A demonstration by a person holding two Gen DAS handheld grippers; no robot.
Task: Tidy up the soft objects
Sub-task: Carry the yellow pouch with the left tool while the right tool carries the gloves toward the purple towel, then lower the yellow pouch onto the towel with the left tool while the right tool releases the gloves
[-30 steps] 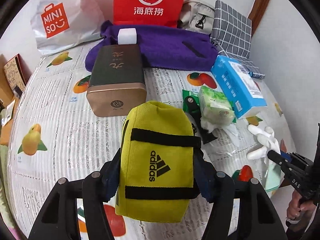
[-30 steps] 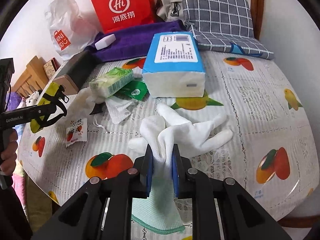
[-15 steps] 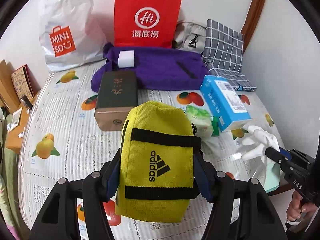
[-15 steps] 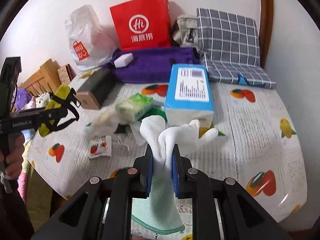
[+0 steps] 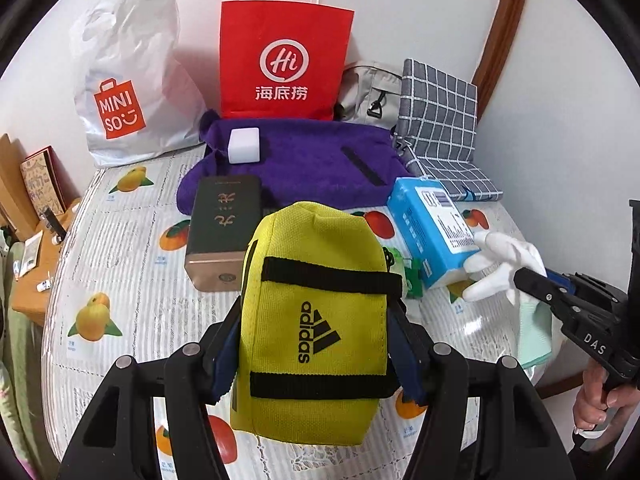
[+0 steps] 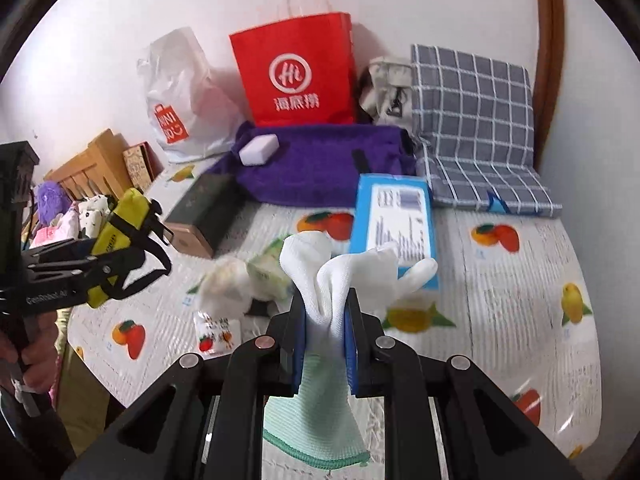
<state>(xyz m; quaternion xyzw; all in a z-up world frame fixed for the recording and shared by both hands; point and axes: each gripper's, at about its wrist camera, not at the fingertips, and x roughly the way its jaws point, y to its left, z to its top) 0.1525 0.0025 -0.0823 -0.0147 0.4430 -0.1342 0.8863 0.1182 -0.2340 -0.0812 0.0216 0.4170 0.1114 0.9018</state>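
Left claw (image 5: 316, 354) clamping yellow pouch (image 5: 316, 320) with black straps, right claw (image 6: 325, 340) pinching white glove (image 6: 340, 276), green-edged cuff

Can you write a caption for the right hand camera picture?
Right gripper pinches a white glove above the fruit-print table.

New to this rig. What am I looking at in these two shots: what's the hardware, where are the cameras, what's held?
No robot: a person holds a two-finger gripper in each hand, with a fisheye camera on each looking along its fingers. In the left wrist view, the left gripper clamps a yellow Adidas pouch. In the right wrist view, the right gripper pinches a white glove. Both are off the fruit-print tablecloth, which carries a blue tissue pack, a dark gift box, a purple towel and a red paper bag.
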